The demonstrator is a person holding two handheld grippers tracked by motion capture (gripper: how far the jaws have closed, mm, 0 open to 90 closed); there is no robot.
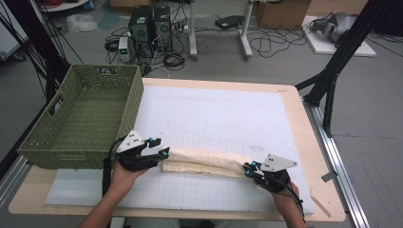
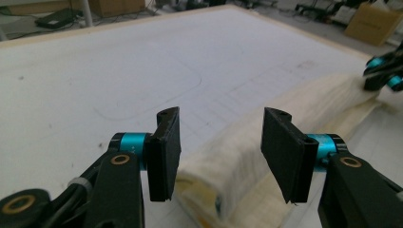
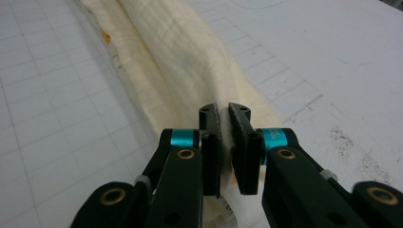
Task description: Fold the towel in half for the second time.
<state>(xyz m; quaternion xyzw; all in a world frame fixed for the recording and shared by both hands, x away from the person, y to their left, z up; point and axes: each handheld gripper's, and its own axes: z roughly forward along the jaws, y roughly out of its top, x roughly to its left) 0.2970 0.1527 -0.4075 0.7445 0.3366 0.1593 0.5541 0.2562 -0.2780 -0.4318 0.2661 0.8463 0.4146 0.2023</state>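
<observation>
A cream cloth (image 1: 204,161) lies folded into a long band across the near part of the white gridded mat (image 1: 218,118). My left gripper (image 1: 161,153) stands open at the cloth's left end; in the left gripper view its jaws straddle the folded cloth (image 2: 228,166) without touching it, left gripper (image 2: 219,152). At the right end my right gripper (image 1: 248,168) is shut on the cloth. The right gripper view shows the cloth (image 3: 180,71) pinched between the nearly closed jaws of the right gripper (image 3: 224,111) and stretching away from them.
A green woven basket (image 1: 71,137), empty, stands at the table's left side, just behind my left hand. Beyond the cloth the mat is bare to the far edge of the wooden table (image 1: 294,109). Computers, cables and black stand legs are on the floor beyond.
</observation>
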